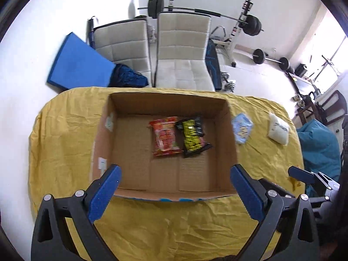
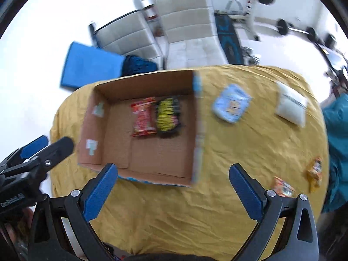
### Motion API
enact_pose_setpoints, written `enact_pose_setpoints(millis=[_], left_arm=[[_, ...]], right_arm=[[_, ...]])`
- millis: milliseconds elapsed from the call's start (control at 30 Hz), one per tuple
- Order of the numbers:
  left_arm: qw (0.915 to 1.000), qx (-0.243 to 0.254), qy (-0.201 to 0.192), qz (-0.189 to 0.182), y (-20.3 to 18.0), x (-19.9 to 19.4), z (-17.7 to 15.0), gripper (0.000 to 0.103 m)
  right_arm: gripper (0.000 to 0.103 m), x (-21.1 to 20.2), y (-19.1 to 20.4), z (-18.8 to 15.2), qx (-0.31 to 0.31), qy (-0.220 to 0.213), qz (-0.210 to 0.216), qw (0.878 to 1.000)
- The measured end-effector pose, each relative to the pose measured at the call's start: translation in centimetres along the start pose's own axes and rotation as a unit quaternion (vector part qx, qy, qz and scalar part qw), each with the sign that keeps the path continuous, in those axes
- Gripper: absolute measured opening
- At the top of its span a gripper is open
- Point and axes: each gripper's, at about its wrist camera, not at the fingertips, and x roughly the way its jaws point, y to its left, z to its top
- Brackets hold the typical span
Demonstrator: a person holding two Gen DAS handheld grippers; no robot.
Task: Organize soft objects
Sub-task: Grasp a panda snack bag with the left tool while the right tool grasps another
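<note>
An open cardboard box (image 1: 226, 126) (image 2: 195, 130) stands on the yellow cloth. Inside lie a red packet (image 1: 165, 137) (image 2: 143, 117) and a black-and-yellow packet (image 1: 192, 136) (image 2: 167, 115), side by side. To the right of the box lie a light blue packet (image 1: 241, 128) (image 2: 231, 103) and a white pouch (image 1: 279, 128) (image 2: 291, 105). A small orange-red packet (image 2: 282, 187) and a yellow packet (image 2: 314, 171) lie near the right edge. My left gripper (image 1: 174, 169) is open and empty over the box's near wall. My right gripper (image 2: 174, 169) is open and empty by the box's near right corner.
The yellow cloth (image 1: 174, 224) covers a rounded table. Two white chairs (image 1: 182, 52) and a blue mat (image 1: 76, 65) stand behind it, with weight equipment (image 1: 250, 24) beyond. A teal bean bag (image 1: 319, 148) sits at the right.
</note>
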Motion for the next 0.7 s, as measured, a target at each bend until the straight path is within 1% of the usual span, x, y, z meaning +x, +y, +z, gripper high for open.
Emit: enact_pose_setpoints(millis=[67,167,233,267,300,367,400,433,500,533,600,667,700], left_arm=[[0.9996,0.017,0.007,-0.020,-3.0,0.4,0.0,0.103],[0.9973,0.050,0.025,-0.048,-7.8,1.7,-0.1,0.103],[0.9941,0.077,0.042,-0.064,-11.2,3.0,-0.5,0.103],[0.9904,0.096,0.058,-0.081,-13.8,4.0,-1.0,0.103],[0.9882,0.105,0.068,-0.088,-15.2,4.7,-1.3,0.103],[0.9782,0.137,0.107,-0.114,-19.7,7.3,-2.3,0.103],[0.9750,0.145,0.118,-0.120,-21.1,8.2,-2.7,0.103],[0.9708,0.155,0.134,-0.124,-23.0,9.5,-3.2,0.103],[0.9592,0.175,0.170,-0.142,-26.5,12.3,-4.4,0.103],[0.9547,0.181,0.187,-0.144,-28.1,13.8,-5.0,0.103],[0.9416,0.195,0.225,-0.157,-31.4,17.0,-6.4,0.102],[0.9327,0.207,0.251,-0.156,-33.8,19.5,-7.9,0.102],[0.9270,0.213,0.268,-0.152,-35.0,21.1,-8.8,0.102]], right_arm=[[0.103,-0.9,-4.2,-0.4,0.029,0.000,-0.013,0.999],[0.103,-2.1,-11.5,-1.3,0.071,0.005,-0.052,0.996],[0.103,-2.3,-16.4,-1.9,0.092,0.016,-0.083,0.992],[0.103,-2.3,-18.8,-2.2,0.102,0.022,-0.094,0.990],[0.103,-2.2,-20.9,-2.4,0.108,0.029,-0.099,0.989],[0.103,-1.6,-25.7,-3.1,0.123,0.052,-0.117,0.984],[0.103,-1.0,-28.1,-3.4,0.119,0.066,-0.122,0.983],[0.103,-0.7,-29.8,-3.6,0.118,0.075,-0.125,0.982],[0.103,0.5,-33.2,-4.0,0.109,0.101,-0.138,0.979],[0.103,1.2,-34.9,-4.1,0.103,0.112,-0.140,0.978],[0.103,2.6,-37.3,-4.4,0.088,0.133,-0.155,0.975],[0.102,4.4,-39.6,-4.6,0.080,0.153,-0.154,0.973],[0.099,5.4,-40.6,-4.6,0.080,0.164,-0.149,0.972]])
